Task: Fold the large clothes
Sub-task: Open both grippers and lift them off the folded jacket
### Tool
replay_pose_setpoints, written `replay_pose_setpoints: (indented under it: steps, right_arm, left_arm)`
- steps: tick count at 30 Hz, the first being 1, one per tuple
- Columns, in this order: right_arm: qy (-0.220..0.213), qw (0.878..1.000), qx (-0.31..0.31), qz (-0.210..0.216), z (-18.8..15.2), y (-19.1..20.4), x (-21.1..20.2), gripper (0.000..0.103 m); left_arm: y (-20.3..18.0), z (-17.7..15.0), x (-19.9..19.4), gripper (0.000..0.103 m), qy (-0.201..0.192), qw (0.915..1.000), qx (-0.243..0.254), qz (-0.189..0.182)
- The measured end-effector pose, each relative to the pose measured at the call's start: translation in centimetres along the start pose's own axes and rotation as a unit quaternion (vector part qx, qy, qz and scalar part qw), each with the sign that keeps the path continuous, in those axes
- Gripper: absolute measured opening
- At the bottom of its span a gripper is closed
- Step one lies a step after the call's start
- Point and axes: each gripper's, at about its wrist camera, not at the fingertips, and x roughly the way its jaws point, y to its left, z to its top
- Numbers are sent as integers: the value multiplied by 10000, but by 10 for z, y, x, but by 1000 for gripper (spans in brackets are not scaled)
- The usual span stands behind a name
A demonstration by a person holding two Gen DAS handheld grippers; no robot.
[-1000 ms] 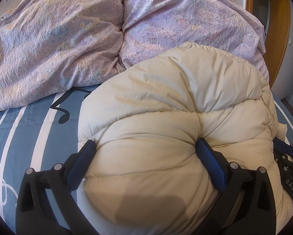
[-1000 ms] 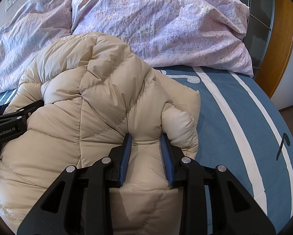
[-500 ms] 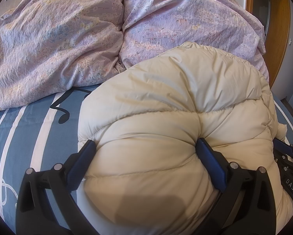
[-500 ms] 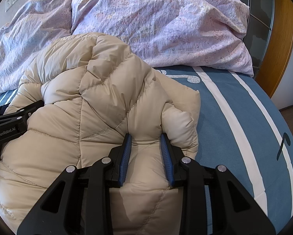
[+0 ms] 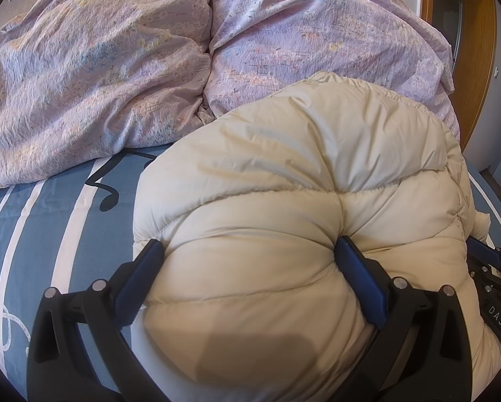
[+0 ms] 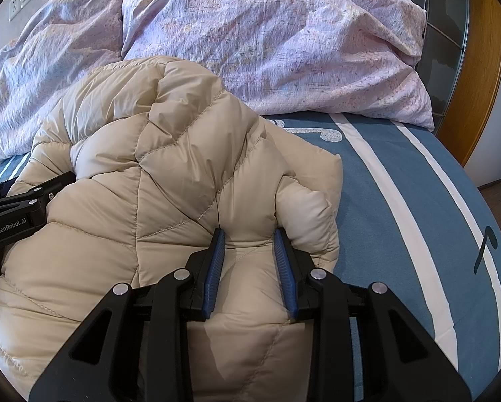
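The puffy cream down jacket lies bunched on the blue striped bedsheet, just in front of the lilac duvet. The left gripper has its jaws spread wide, squeezing a fat roll of quilting; the right gripper pinches a narrower fold near the jacket's edge. Both hold the bundle (a mid-fold pause, I'd say). Next should come laying the gathered layers down flat without the slippery shell springing apart.
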Motion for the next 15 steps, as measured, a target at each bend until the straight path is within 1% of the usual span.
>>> replay_pose_setpoints:
  steps: [4, 6, 7, 8, 9, 10, 11, 12, 13, 15]
  right_arm:
    - [5, 9999, 87, 136, 1, -3, 1, 33]
    - [87, 9996, 124, 244, 3, -7, -3, 33]
    - [174, 9988, 251, 381, 5, -12, -8, 35]
    - [226, 9969, 451, 606, 6, -19, -14, 37]
    - [231, 9947, 616, 792, 7, -26, -19, 50]
    - [201, 9907, 862, 1033, 7, -36, -28, 72]
    - [151, 9876, 1079, 1133, 6, -45, -36, 82]
    - [108, 9855, 1207, 1183, 6, -52, -42, 96]
    - [102, 9822, 1342, 1313, 5, -59, -46, 97]
    - [294, 9704, 1702, 1689, 2, -72, -44, 98]
  left_arm:
    - [1, 0, 0, 101, -32, 10000, -36, -11]
    - [1, -1, -6, 101, -58, 10000, -47, 33]
    - [2, -2, -13, 101, -59, 10000, -53, 27]
    - [4, -3, -18, 101, -64, 10000, -70, -5]
    - [7, -5, -27, 101, -68, 9999, -112, -79]
    - [12, -7, -37, 101, -60, 9996, -169, -208]
    - [17, -8, -44, 101, -60, 9993, -211, -286]
    - [24, -10, -56, 101, -77, 9989, -280, -381]
    - [30, -11, -64, 101, -94, 9985, -323, -425]
    - [44, -12, -74, 101, -83, 9978, -450, -473]
